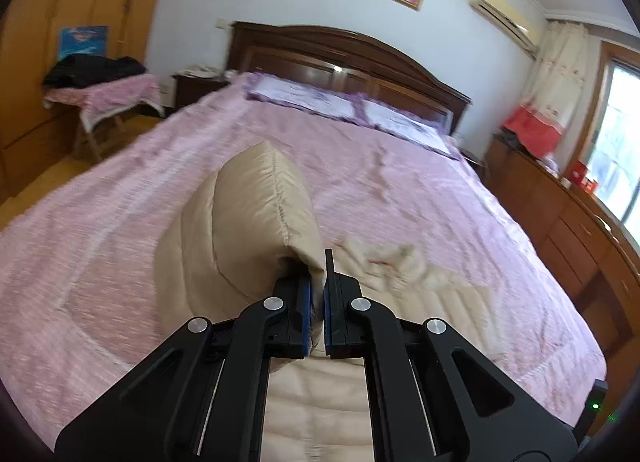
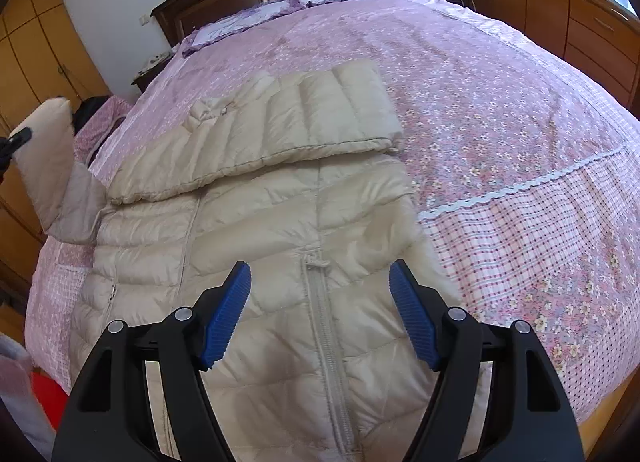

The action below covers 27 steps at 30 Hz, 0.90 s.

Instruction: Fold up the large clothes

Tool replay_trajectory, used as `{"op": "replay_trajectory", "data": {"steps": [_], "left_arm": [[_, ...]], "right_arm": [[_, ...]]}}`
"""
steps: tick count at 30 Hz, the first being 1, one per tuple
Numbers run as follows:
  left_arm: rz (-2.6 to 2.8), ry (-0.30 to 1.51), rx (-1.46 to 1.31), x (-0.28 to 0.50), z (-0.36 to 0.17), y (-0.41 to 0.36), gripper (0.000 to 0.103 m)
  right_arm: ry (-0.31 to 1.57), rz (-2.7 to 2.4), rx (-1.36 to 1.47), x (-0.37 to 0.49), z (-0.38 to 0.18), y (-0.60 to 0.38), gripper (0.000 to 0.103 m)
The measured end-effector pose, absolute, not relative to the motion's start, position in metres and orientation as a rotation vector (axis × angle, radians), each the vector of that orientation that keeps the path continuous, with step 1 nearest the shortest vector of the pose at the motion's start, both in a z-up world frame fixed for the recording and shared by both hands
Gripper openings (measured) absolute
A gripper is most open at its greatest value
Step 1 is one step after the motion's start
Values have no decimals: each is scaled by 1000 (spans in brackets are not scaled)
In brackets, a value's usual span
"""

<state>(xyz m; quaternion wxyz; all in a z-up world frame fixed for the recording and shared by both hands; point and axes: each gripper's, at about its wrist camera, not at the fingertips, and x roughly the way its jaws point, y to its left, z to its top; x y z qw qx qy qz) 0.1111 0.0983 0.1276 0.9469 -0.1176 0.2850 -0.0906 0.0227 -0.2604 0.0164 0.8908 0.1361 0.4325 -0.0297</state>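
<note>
A cream quilted down jacket [image 2: 280, 230] lies zipper-up on the pink bed [image 2: 500, 102]. One sleeve [image 2: 312, 118] is folded across its chest. My left gripper [image 1: 318, 282] is shut on the other sleeve's cuff [image 1: 256, 214] and holds it up above the bed; that raised sleeve also shows at the left edge of the right wrist view [image 2: 48, 158]. My right gripper [image 2: 320, 302] is open and empty, hovering above the jacket's zipper [image 2: 326, 322].
Two purple pillows [image 1: 344, 102] lie by the dark wooden headboard [image 1: 352, 58]. A wooden dresser [image 1: 568, 222] runs along the bed's right side. A small table with dark clothes [image 1: 96, 82] and wardrobes [image 1: 60, 22] stand to the left.
</note>
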Motion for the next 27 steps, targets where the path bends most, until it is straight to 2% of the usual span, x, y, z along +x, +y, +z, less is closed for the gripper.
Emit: {"op": "replay_trajectory", "data": {"steps": [13,22,25,27], "left_arm": [[-354,780,-191,129,51,-27,4],[-340,911,-143,139,-4,-59,5],[-331,934,-123,139,-15,-64,7],[-333,946,-116,138,-17,-65,12]], "right_arm": [[900,-104,329,13,14,-294,71],[889,-116,377,10,8,-306,71],[890,-110,378,10,6,-306,71],[890,-106,379,10,6,-306,71]]}}
